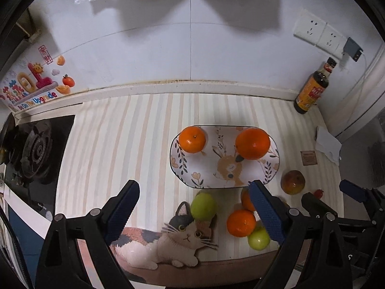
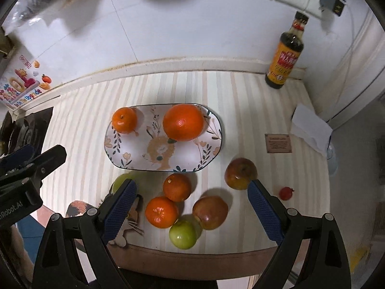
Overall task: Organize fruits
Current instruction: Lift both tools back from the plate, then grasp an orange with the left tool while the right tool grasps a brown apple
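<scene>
Left wrist view: left gripper (image 1: 193, 208) spread wide, holding nothing. Plate (image 1: 207, 179) directly ahead, long axis running across the gripper's line, carrying two oranges (image 1: 193, 139) (image 1: 252, 143). Green apple (image 1: 203, 206) just beyond and between the fingers, slightly right of centre. Further loose fruit partly hidden behind the right finger: two oranges, second green apple (image 1: 259, 239). Red apple (image 1: 292, 182) farther right. Right gripper (image 1: 329, 193) visible at right edge, likewise wide.

Right wrist view: right gripper (image 2: 191, 198) wide open, empty. Loose fruit lying between and just ahead of its fingers: two oranges (image 2: 177, 187) (image 2: 161, 212), red apple (image 2: 210, 212), one green apple (image 2: 182, 234); second red apple (image 2: 241, 173) near the right fingertip; second green apple (image 2: 120, 181) by the left fingertip. Small red fruit (image 2: 286, 193) off right.

Count: four oranges, two green apples, two red apples, one small red fruit. Judged: right gripper nearer the cluster on the bench; plate straight ahead beyond it.
</scene>
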The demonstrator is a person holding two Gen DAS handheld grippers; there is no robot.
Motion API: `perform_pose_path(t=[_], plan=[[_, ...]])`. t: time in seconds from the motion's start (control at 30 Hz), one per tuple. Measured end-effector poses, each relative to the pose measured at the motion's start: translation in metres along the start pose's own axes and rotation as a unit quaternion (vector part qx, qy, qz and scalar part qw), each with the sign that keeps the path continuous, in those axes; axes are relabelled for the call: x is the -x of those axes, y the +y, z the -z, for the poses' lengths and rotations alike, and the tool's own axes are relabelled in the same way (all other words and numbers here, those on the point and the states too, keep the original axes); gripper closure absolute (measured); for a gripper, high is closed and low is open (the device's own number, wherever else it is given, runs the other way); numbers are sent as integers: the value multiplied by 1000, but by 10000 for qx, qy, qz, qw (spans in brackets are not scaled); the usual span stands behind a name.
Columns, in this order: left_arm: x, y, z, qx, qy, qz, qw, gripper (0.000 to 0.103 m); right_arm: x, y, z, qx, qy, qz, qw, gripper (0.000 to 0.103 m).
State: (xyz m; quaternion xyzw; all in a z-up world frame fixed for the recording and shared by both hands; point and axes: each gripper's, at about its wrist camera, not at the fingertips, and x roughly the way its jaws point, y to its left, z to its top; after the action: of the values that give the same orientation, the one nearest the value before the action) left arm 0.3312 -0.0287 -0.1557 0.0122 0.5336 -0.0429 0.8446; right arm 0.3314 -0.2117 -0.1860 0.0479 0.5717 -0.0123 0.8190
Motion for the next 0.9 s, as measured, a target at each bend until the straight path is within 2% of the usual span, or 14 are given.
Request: perform_pose_path(t=[0.3, 0.57, 0.7, 0.8, 0.9], plan=[[39, -4, 14, -27, -324, 88, 9994, 10, 51, 1, 14, -20, -401, -114, 9991, 7], [39, -1, 19, 65, -271, 166, 9995, 10, 67, -6, 16, -246, -527, -256, 9980, 7], [5, -2, 23, -14, 154, 159, 9998, 10, 43, -22, 20, -518, -244, -419, 9975, 4], [-25, -3, 31, -61, 465, 11, 9989, 10, 9, -37, 25, -733, 140, -430, 9963, 4], [-61, -7, 42, -71, 954, 65, 9954, 10, -31, -53, 36, -963, 566, -434, 9928, 4]])
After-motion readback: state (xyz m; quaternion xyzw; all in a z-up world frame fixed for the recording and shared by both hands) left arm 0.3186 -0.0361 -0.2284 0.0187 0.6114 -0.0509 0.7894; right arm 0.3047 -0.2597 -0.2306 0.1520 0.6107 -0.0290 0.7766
